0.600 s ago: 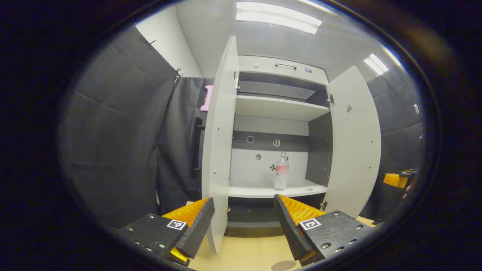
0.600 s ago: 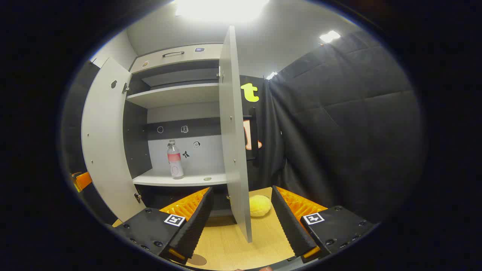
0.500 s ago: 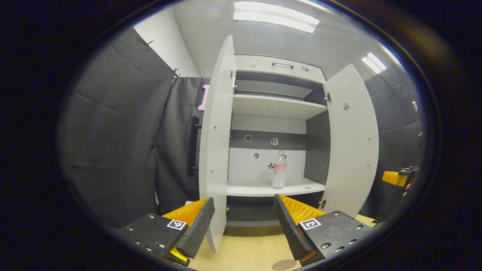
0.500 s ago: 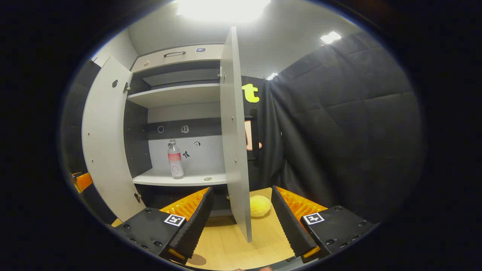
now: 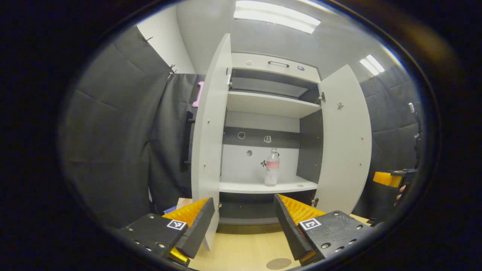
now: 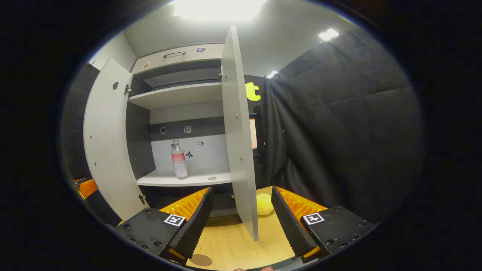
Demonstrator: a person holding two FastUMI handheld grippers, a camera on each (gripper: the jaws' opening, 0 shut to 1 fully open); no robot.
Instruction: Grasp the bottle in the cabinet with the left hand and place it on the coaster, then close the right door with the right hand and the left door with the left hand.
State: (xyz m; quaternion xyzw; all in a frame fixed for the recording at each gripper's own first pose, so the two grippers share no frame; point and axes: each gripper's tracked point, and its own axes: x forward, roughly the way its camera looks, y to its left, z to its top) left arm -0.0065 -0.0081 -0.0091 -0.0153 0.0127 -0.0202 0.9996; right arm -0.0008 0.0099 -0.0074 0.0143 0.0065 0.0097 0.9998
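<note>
A clear bottle with a pink label stands upright on the lower shelf of the open cabinet; the right gripper view has the bottle too. Both doors stand wide open: the left door and the right door. A round brown coaster lies on the wooden table near my left gripper, which is open and well short of the shelf. My right gripper is open, with the right door edge-on between its fingers but farther off. The coaster lies at its lower left.
A yellow round object sits on the table behind the right door. The table runs up to the cabinet's dark base. Black padded walls close in on both sides. The other gripper and a hand show at the far right.
Both views have shifted slightly: the cabinet sits a little lower and farther left in the left gripper view. More of the coaster shows. Bottle and doors have not moved.
</note>
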